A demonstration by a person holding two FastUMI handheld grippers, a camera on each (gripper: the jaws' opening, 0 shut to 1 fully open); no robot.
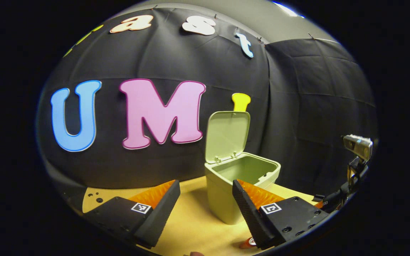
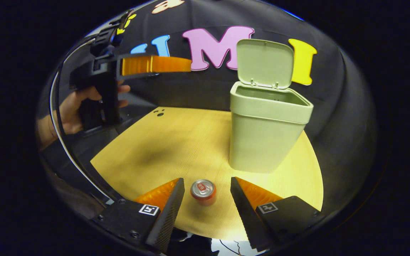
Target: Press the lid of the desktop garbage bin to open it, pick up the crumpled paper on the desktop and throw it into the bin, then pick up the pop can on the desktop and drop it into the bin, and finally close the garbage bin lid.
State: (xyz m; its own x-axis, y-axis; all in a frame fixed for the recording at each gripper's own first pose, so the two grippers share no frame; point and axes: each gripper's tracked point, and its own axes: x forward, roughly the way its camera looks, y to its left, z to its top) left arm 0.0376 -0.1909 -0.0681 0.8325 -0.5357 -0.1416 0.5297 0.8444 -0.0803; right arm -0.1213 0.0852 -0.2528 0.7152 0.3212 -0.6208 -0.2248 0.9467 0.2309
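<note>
Left gripper (image 1: 205, 209), seen in the left gripper view, hangs with its fingers well apart and nothing between them, raised above the table (image 1: 194, 227) and facing the bin (image 1: 238, 185). The bin stands just beyond the fingers with its lid (image 1: 227, 137) swung up and back, so the opening step looks finished. What I can see of the bin's inside is bare wall; its bottom is hidden by the rim, so I cannot say whether the paper is in there. At the lower edge, beside the right finger, a sliver of the can (image 1: 250, 242) peeks out, mostly cut off. At the far right edge part of the other gripper shows, too cropped to read.

Right gripper (image 2: 205, 199), in the right gripper view, is low over the table (image 2: 176, 142) with its fingers spread, and the can (image 2: 203, 192) stands upright between them, touching neither from what I can tell. The bin (image 2: 267, 131) is near, behind and to the right, lid (image 2: 264, 62) open. No crumpled paper lies on the visible tabletop, so I judge the can step is in hand. Next, the fingers need to close squarely on the can's sides, then lift it clear of the rim. A hand (image 2: 73, 110) holds the left gripper (image 2: 151, 65) high at the left; from this side its gap is hard to read.
</note>
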